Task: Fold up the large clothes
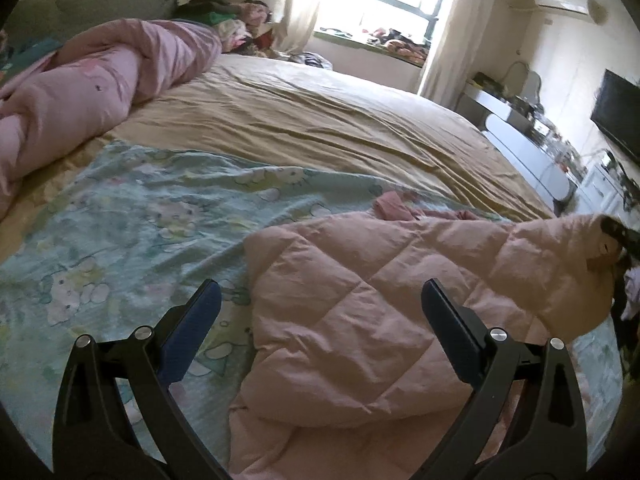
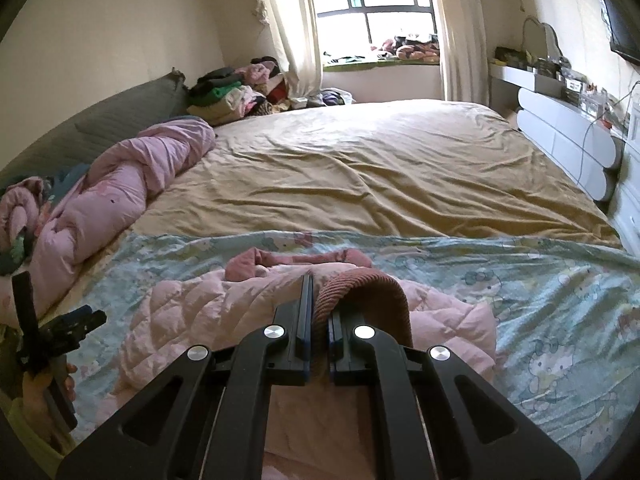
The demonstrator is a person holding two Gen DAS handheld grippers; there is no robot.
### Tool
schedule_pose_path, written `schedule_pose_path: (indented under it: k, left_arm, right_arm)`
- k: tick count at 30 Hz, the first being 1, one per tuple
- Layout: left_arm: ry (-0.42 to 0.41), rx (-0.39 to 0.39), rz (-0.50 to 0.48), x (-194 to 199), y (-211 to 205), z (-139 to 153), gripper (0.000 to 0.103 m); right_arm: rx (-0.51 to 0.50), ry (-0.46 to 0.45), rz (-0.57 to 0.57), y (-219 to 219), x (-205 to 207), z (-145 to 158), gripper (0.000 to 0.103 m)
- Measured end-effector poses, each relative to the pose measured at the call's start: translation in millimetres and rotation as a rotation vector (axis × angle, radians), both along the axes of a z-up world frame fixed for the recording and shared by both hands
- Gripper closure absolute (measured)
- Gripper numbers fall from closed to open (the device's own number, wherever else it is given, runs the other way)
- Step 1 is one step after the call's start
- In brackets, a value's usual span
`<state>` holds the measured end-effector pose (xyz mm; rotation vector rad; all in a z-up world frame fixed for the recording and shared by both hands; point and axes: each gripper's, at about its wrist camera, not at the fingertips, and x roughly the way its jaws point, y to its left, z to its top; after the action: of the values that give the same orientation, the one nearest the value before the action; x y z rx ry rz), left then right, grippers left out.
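1. Padding gives the pale pink quilted jacket (image 1: 360, 312) bulk without much weight, I judge; it looks soft and limp, likely to sag and slide on itself when lifted, so a pinch on an edge suits it better than a grab at the puffy middle.

2. It lies crumpled on the mint cartoon-print sheet (image 1: 120, 216), which covers the near part of the wide tan-sheeted bed (image 1: 320, 120). In the left wrist view the jacket sits between and just ahead of the jaws, reaching off to their right.

3. The left gripper (image 1: 320, 308) has its jaws spread wide and holds nothing; it hovers above the jacket's near-left edge.

4. The right gripper (image 2: 318, 320) has its jaws closed to a narrow gap, clamped on the dusty-rose ribbed knit cuff (image 2: 360, 292), which arches up and over the right-hand jaw. That ribbed band looks firmer and less slippery than the quilted shell, a sound place to hold.

5. Only the right wrist view shows this pinch up close, along with the darker pink knit collar (image 2: 280, 260) beyond the jaw tips. At its left edge it also shows the left gripper from outside.

6. Only the left wrist view shows the raised jacket corner far right of its jaws, where a dark tool tip, presumably the right gripper, lifts the fabric clear of the sheet.

7. A rolled pink duvet (image 2: 132, 176) lies well away to the left of both jaws.
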<state>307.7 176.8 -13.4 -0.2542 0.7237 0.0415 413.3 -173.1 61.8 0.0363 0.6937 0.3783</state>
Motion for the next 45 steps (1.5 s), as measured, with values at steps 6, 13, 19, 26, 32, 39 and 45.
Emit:
schedule_pose_path:
  k: [6,13,19,26,32,39,45]
  left_arm:
    - [0.039,-0.014,-0.061,8,-2,-20,0.026]
    - [0.093,-0.044,-0.147,16,-17,-37,0.047]
    - [0.16,-0.015,-0.177,21,-29,-58,0.047]
    - [0.18,0.012,-0.179,22,-33,-67,0.047]
    - [0.188,0.001,-0.181,23,-31,-71,0.047]
    - [0.194,0.019,-0.182,22,-34,-73,0.046]
    - [0.197,0.022,-0.182,22,-35,-74,0.046]
  right_arm:
    - [-0.001,0.028,-0.033,0,9,-13,0.098]
    - [-0.017,0.056,-0.065,1,15,-24,0.098]
    - [-0.021,0.08,-0.081,1,19,-30,0.098]
    - [-0.029,0.101,-0.099,2,21,-33,0.093]
    - [-0.025,0.102,-0.13,-10,16,-33,0.081]
    - [-0.044,0.048,-0.127,-2,-1,-33,0.059]
    - [-0.104,0.101,0.002,56,-2,-60,0.04]
